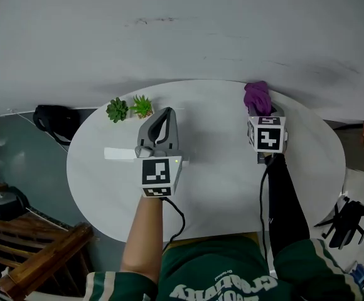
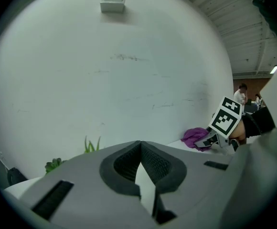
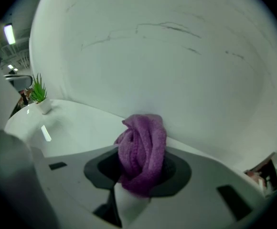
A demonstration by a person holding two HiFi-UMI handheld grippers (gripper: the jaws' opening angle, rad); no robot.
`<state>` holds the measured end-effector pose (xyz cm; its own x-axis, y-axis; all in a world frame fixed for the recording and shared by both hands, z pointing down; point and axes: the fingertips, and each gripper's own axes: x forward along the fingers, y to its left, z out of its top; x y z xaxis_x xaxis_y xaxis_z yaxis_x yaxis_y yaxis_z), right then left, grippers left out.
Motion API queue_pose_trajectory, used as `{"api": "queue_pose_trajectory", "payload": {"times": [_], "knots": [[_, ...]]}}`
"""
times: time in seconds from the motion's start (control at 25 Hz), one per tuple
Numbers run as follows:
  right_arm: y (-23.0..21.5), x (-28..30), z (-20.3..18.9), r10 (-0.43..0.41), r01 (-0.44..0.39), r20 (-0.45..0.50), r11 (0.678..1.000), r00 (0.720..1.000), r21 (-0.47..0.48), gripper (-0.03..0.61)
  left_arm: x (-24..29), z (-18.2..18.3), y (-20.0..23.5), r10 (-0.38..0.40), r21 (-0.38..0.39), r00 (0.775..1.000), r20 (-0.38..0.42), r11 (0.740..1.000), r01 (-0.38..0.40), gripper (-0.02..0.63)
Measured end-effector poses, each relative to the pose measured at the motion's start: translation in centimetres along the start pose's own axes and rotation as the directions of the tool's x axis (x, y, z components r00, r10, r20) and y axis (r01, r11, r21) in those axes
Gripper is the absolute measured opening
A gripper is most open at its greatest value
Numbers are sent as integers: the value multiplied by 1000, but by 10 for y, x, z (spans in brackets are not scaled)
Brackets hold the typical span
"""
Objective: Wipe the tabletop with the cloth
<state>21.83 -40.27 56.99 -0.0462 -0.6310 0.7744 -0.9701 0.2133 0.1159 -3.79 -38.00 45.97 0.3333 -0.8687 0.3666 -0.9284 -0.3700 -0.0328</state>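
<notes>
Right claw (image 3: 139,173) is clamped on the purple cloth (image 3: 143,147). The cloth is bunched into a twisted wad and sticks out past the jaw tips. It's held over the far right edge of the round white worktop (image 1: 219,168), close to the pale wall (image 1: 182,30). Whether the cloth is actually touching the surface can't really be told from any view.

Left claw (image 2: 141,147) is closed up, with the tips pressed together and nothing caught between them. It's held over the middle-left of the worktop and pointed toward the far side.

Just left of that claw, a small white bar (image 1: 116,153) is seen lying flat on the worktop. Further out, near the far left rim, two little green potted plants are parked side by side: a darker one (image 1: 117,110) on the left and a brighter, spikier one (image 1: 142,106) on the right. The two claws are kept well apart, with bare worktop between them.

Off the worktop, a black bag (image 1: 53,119) can be made out on the floor at the left, and a wooden chair (image 1: 44,249) at the near left.
</notes>
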Motion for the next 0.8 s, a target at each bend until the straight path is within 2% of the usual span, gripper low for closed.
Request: {"api": "queue_pose_trajectory", "payload": {"times": [0.2, 0.36, 0.52, 0.8], "knots": [[51, 6, 18, 28, -27, 6, 999, 1000, -31, 150, -22, -15, 46, 49, -14, 999, -10, 999, -49, 0], [105, 13, 28, 101, -101, 3, 995, 995, -29, 147, -40, -28, 78, 78, -27, 997, -17, 997, -78, 0], [156, 15, 36, 151, -150, 0, 985, 989, -81, 146, -56, -37, 103, 99, -31, 995, -21, 995, -100, 0], [219, 8, 38, 253, -254, -17, 962, 967, -105, 146, -83, -46, 133, 130, -44, 991, -29, 990, -131, 0]]}}
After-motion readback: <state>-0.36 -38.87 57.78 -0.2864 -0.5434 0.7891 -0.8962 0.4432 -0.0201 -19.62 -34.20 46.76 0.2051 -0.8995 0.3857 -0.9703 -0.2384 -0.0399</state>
